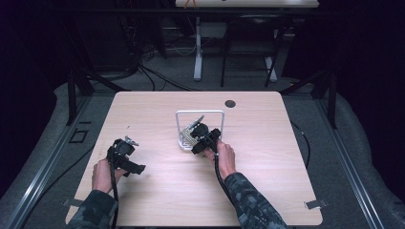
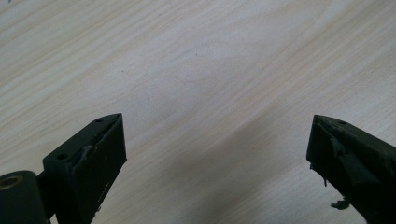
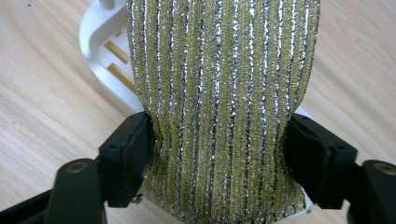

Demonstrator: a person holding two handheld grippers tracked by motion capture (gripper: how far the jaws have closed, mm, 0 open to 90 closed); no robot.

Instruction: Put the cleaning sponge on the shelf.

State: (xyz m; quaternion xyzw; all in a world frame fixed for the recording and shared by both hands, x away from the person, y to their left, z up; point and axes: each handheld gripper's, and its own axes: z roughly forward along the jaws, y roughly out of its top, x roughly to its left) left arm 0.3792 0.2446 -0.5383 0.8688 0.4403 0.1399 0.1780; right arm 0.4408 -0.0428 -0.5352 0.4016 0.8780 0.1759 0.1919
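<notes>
A yellow and silver striped scouring cloth [image 3: 224, 70] hangs over a white slotted rack [image 3: 100, 37]. My right gripper [image 3: 217, 149] holds the cloth's lower part between its two black jaws, whose pads touch and pinch its side edges. In the high view the right gripper [image 1: 199, 139] sits at the rack [image 1: 181, 143] near the table's middle, with the cloth [image 1: 187, 135] just beyond its jaws. My left gripper [image 2: 215, 140] stands wide open over bare wood with nothing between its jaws. It is held low at the table's front left [image 1: 125, 152].
A thin metal arch [image 1: 200, 112] rises over the rack. A dark round grommet [image 1: 230, 103] sits near the table's far edge. The light wooden table [image 1: 267, 157] has bare wood on all sides of the rack. Beyond it are table legs and cables on the floor.
</notes>
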